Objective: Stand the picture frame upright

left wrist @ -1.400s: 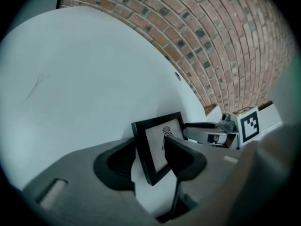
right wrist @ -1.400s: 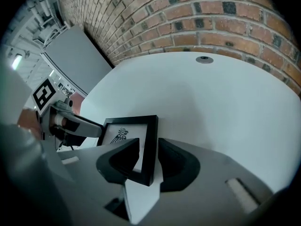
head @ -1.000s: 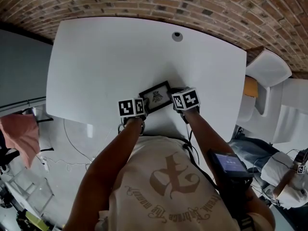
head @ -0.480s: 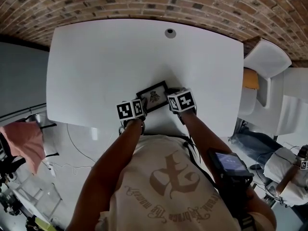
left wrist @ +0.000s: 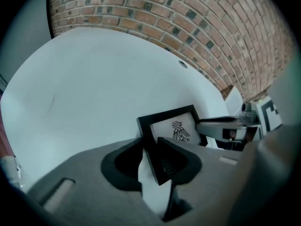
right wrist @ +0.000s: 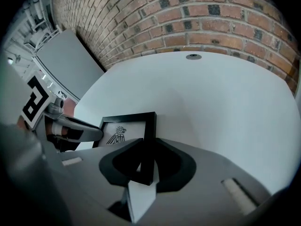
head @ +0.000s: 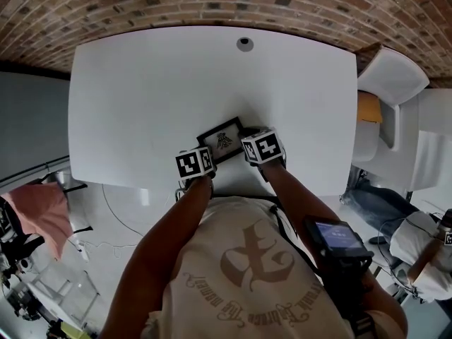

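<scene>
Right gripper (right wrist: pixel 149 142) holds picture frame (right wrist: pixel 123 133) (black).

Picture frame (head: pixel 222 138), left gripper (head: pixel 203 155), right gripper (head: pixel 248 145) (white table (head: pixel 141 97))

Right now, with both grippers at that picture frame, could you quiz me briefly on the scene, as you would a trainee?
1. True or false: the picture frame sits at the far edge of the white table.
2. How many grippers have an edge of the frame between their jaws?
3. The frame's picture shows: A a flower, B a bird-like figure, C a boat.
Key: 1 false, it is by the near edge. 2 two: the left gripper, whose jaws have just been closing on it, and the right gripper. 3 B.
</scene>
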`<state>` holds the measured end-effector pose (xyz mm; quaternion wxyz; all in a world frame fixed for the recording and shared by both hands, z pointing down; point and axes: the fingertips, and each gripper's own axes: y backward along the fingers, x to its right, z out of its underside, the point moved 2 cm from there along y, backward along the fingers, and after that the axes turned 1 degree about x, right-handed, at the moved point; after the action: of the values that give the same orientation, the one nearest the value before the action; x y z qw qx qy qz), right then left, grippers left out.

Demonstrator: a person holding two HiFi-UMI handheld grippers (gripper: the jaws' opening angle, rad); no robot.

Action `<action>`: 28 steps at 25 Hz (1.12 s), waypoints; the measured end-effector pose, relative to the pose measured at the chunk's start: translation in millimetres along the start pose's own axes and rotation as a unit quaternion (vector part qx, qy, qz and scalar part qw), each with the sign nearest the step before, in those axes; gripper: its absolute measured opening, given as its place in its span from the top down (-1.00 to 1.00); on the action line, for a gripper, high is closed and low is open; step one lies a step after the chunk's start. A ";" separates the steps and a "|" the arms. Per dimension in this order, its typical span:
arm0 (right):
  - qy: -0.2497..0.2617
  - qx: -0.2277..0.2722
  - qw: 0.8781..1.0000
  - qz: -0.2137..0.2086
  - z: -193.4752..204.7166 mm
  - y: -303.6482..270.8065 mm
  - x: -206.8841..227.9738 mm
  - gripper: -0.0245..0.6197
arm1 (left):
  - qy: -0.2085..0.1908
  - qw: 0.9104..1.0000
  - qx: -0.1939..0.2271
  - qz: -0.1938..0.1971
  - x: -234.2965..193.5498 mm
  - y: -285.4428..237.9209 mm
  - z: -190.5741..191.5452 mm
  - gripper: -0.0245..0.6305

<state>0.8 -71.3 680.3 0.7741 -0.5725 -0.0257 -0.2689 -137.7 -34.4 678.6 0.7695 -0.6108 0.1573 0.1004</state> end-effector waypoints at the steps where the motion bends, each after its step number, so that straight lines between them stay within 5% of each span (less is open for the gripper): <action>1: -0.001 0.000 1.000 0.000 0.9 0.2 -0.2 0.67 | 0.000 1.000 0.000 -0.001 0.0 -0.2 0.4 0.60; 11: -0.013 0.015 1.000 0.018 11.8 11.9 4.0 0.67 | -0.030 0.999 0.003 0.014 9.7 0.5 -2.1 0.64; 28: -0.030 0.108 0.991 0.070 -20.4 49.2 37.7 0.67 | -0.135 0.983 0.095 0.076 57.1 13.1 -61.6 0.64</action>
<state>49.5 -94.3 643.5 0.8474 -0.4935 -0.0372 -0.1923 -96.5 -93.3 633.4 0.8282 -0.5022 0.1069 0.2247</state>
